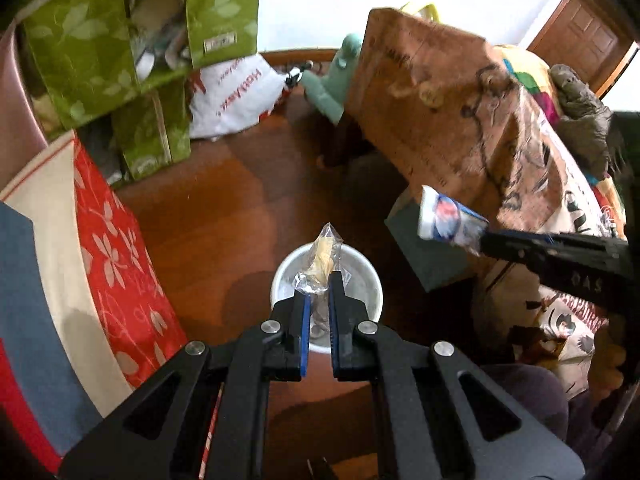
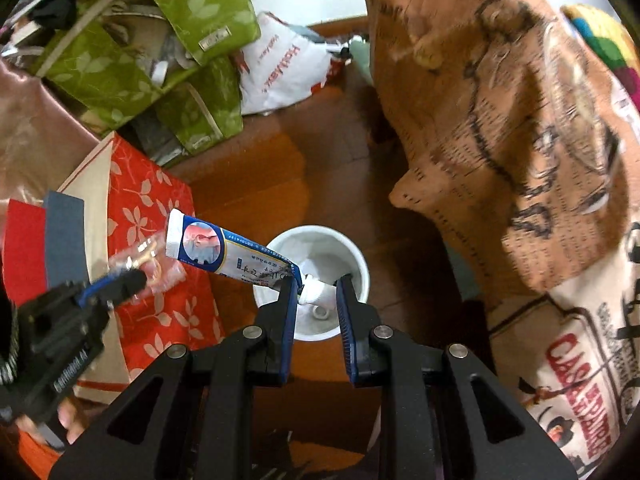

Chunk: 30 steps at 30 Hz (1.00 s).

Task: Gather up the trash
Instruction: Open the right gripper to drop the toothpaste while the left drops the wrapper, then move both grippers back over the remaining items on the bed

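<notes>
A white round bin (image 1: pixel 370 280) stands on the wooden floor, also in the right wrist view (image 2: pixel 360 264). My left gripper (image 1: pixel 319 288) is shut on a clear plastic wrapper (image 1: pixel 325 254) with something yellow inside, held above the bin. It shows at the left of the right wrist view (image 2: pixel 140 276). My right gripper (image 2: pixel 318 286) is shut on the cap end of a blue and white tube (image 2: pixel 224 250), held over the bin. The tube (image 1: pixel 450 222) and right gripper (image 1: pixel 486 242) show at the right of the left wrist view.
A red floral paper bag (image 1: pixel 116 256) stands left. Green leaf-print bags (image 1: pixel 100 52) and a white plastic bag (image 1: pixel 236 96) lie behind. A brown printed sack (image 2: pixel 500 140) and a dark box (image 1: pixel 420 252) stand right.
</notes>
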Each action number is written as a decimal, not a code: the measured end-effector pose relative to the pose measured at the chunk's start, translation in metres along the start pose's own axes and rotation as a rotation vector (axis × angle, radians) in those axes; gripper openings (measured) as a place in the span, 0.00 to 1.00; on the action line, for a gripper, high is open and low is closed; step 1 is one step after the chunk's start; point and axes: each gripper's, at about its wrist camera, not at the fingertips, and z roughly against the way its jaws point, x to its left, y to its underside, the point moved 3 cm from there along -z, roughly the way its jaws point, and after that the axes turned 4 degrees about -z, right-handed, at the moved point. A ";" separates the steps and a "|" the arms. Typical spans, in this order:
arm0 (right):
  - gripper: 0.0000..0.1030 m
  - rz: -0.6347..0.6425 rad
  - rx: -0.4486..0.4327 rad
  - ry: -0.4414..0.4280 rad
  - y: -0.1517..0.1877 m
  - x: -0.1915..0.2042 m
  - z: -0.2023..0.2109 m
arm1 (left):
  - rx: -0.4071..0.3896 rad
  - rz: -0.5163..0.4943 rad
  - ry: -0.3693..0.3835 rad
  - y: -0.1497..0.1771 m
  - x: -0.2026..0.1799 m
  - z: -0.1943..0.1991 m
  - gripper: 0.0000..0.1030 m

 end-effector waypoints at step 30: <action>0.59 0.016 -0.118 0.015 0.020 -0.021 0.056 | 0.051 -0.125 0.000 -0.019 -0.061 -0.001 0.32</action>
